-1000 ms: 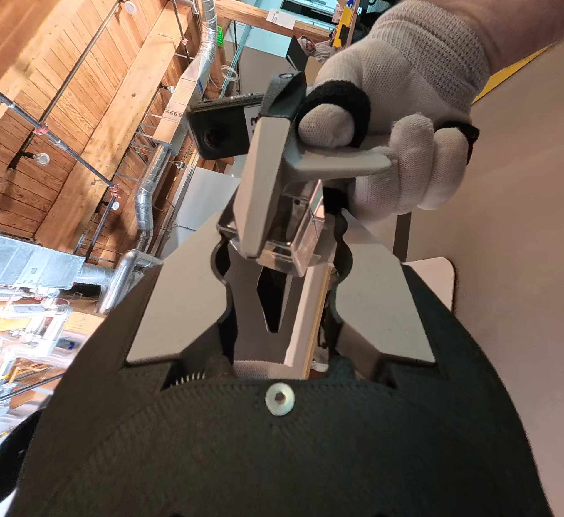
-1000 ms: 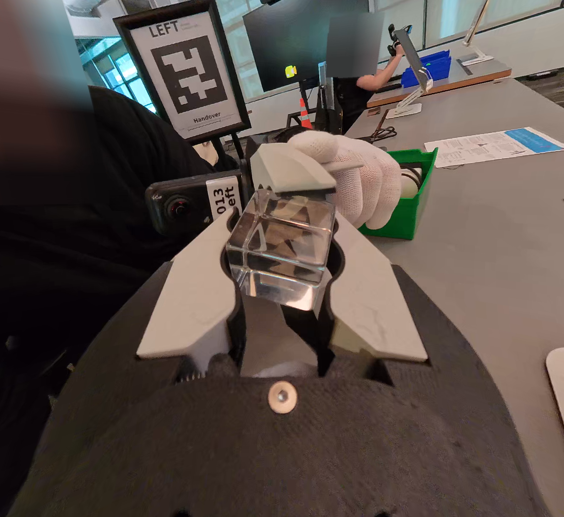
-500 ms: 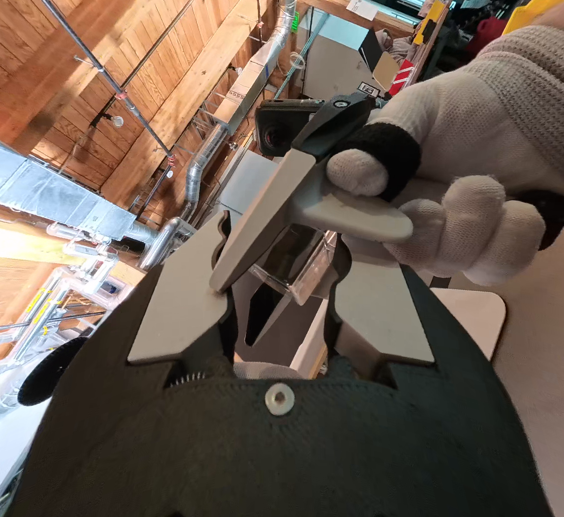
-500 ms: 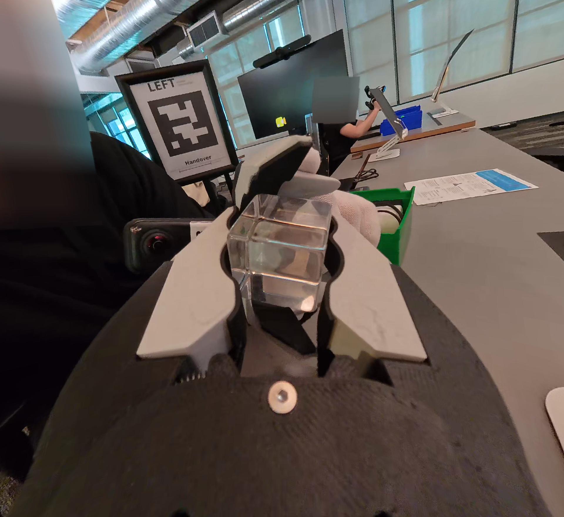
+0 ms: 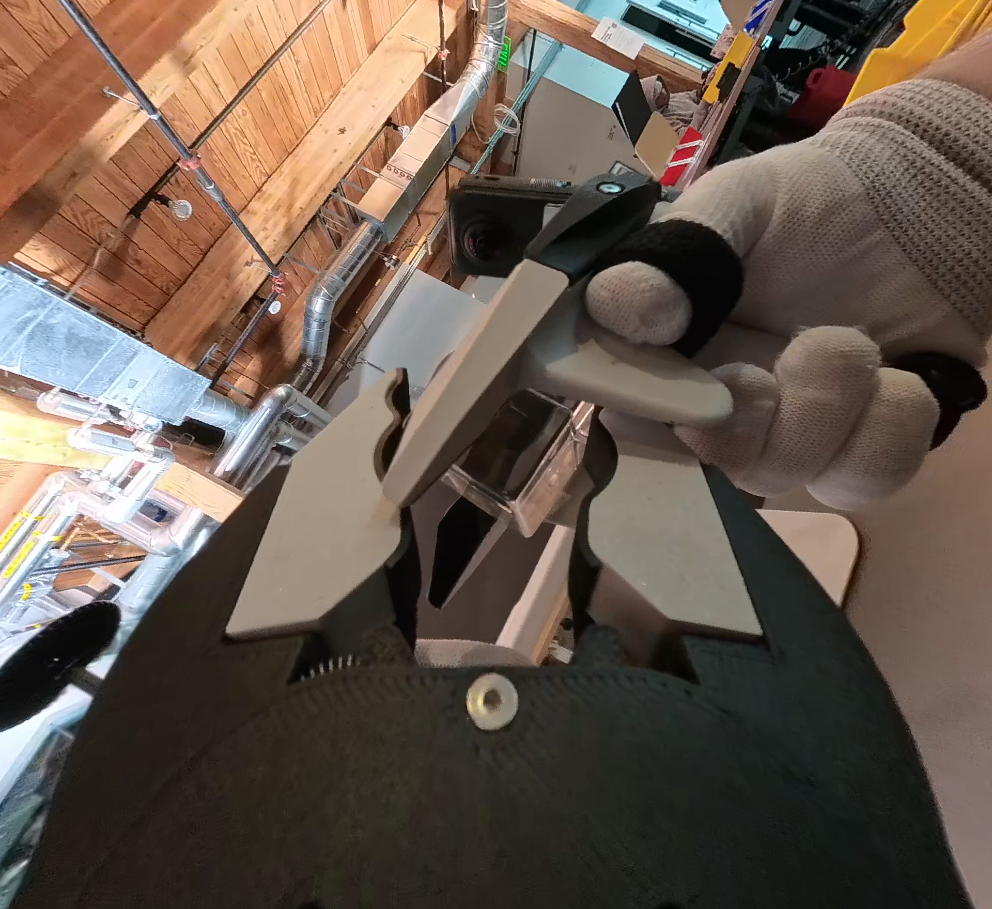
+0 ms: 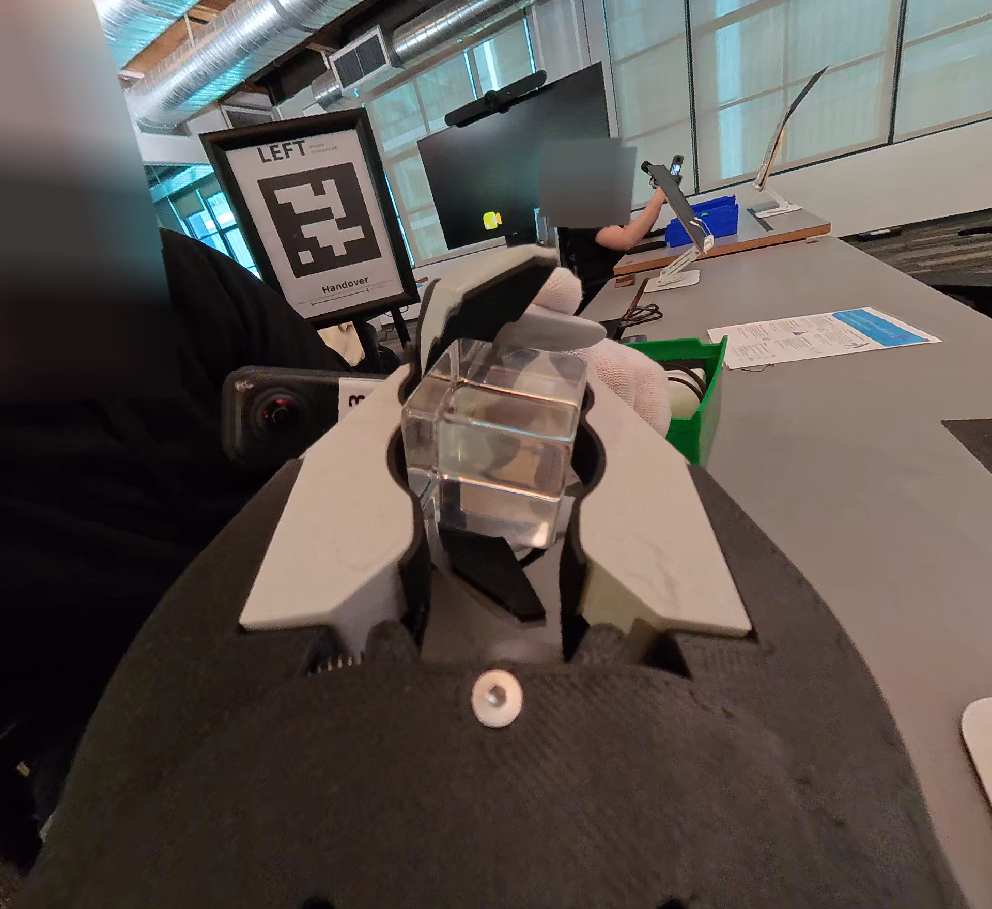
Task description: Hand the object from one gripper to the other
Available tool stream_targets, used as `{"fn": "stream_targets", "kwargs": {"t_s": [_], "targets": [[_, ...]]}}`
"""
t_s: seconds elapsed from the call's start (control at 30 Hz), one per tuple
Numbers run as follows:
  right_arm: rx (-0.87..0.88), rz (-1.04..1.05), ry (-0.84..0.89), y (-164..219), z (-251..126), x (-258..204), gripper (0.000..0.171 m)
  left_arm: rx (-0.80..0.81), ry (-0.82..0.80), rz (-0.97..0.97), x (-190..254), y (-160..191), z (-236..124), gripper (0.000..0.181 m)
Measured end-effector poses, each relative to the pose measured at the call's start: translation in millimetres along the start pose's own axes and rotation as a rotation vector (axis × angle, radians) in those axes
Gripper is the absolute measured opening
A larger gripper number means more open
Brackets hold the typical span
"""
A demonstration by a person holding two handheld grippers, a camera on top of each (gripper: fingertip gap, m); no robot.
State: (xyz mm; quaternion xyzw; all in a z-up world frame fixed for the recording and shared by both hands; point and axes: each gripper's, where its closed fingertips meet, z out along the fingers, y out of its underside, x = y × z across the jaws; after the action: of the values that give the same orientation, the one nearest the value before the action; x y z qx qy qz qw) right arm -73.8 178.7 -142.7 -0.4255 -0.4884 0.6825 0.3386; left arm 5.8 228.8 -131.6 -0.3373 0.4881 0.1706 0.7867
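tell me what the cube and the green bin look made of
Cube: clear, glossy acrylic or glass, can't tell which; you see through it and its edges catch highlights. Green bin: opaque matte plastic, probably, judging by its thin uniform walls.

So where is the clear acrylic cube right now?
The clear acrylic cube sits between the right gripper's jaws, centre of the right wrist view, with the left gripper's jaws around it.

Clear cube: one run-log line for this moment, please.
phase: handover mid-transfer | clear cube: clamped in right gripper | left gripper: open, straddling cube | release: not yet
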Motion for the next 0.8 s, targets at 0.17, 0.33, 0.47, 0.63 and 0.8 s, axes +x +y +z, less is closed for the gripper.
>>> {"fn": "stream_targets", "kwargs": {"t_s": [0.17,0.33,0.47,0.63,0.8], "targets": [[-0.004,-0.015,0.026,-1.9,-1.3,1.8,0.059,0.003,0.017,-0.037,-5.7,1.0,-2.5,0.064],[-0.009,-0.056,0.166,-10.2,-13.9,17.4,0.07,-0.007,0.036,-0.137,-15.1,12.4,-4.9,0.064],[0.015,-0.099,0.219,-24.5,-29.5,15.1,0.075,0.04,0.122,-0.359,-22.2,13.6,-9.4,0.064],[0.005,-0.214,0.276,-29.8,-40.4,13.3,0.081,0.083,0.218,-0.735,-37.4,14.8,-12.2,0.064],[-0.187,-0.66,0.523,-37.0,-39.9,11.0,0.085,0.06,0.435,-1.133,-33.7,23.6,-14.6,0.063]]}}
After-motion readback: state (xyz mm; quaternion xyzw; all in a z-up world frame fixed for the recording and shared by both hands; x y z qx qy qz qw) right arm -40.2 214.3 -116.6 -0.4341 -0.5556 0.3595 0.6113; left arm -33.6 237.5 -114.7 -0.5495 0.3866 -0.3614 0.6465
